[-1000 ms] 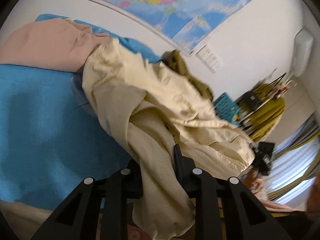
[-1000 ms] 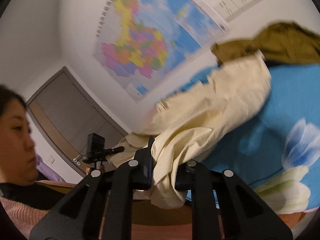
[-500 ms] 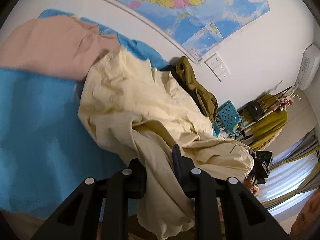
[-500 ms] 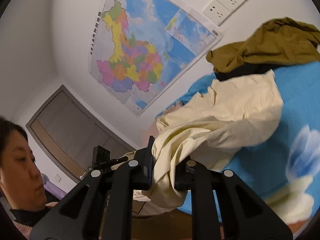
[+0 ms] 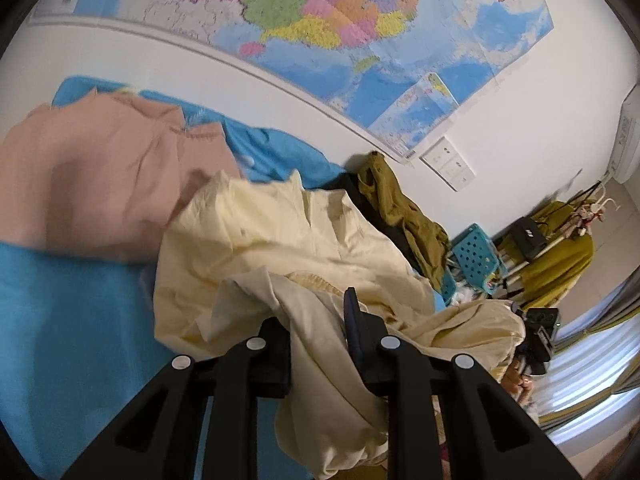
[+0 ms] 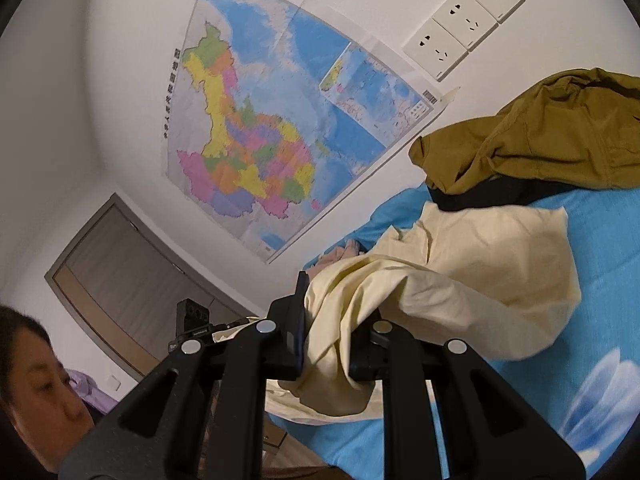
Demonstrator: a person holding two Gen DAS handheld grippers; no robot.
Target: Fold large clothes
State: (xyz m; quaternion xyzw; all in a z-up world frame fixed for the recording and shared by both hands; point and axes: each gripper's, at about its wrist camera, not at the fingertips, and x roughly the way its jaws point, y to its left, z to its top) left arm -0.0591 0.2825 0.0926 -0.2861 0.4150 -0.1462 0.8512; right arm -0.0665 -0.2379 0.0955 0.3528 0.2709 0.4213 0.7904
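Observation:
A large cream-yellow garment (image 5: 280,240) lies crumpled on the blue bed sheet (image 5: 60,300). My left gripper (image 5: 316,320) is shut on one bunched end of it, and the cloth hangs down between the fingers. In the right wrist view the same cream garment (image 6: 480,264) spreads over the blue sheet (image 6: 600,240). My right gripper (image 6: 332,320) is shut on another bunched part of it. The cloth hides most of both gripper tips.
A pink garment (image 5: 100,184) lies at the far left of the bed. An olive garment (image 5: 404,208) (image 6: 540,136) sits by the wall under the sockets (image 6: 460,24). A map (image 5: 340,20) hangs above. A blue basket (image 5: 476,256) and a camera tripod (image 5: 540,336) stand at the right. The person's face (image 6: 36,392) is at the lower left.
Both grippers have swung up and toward the wall, holding the cream garment. Its far part has dropped and spread lower on the bed, closer to the olive garment.

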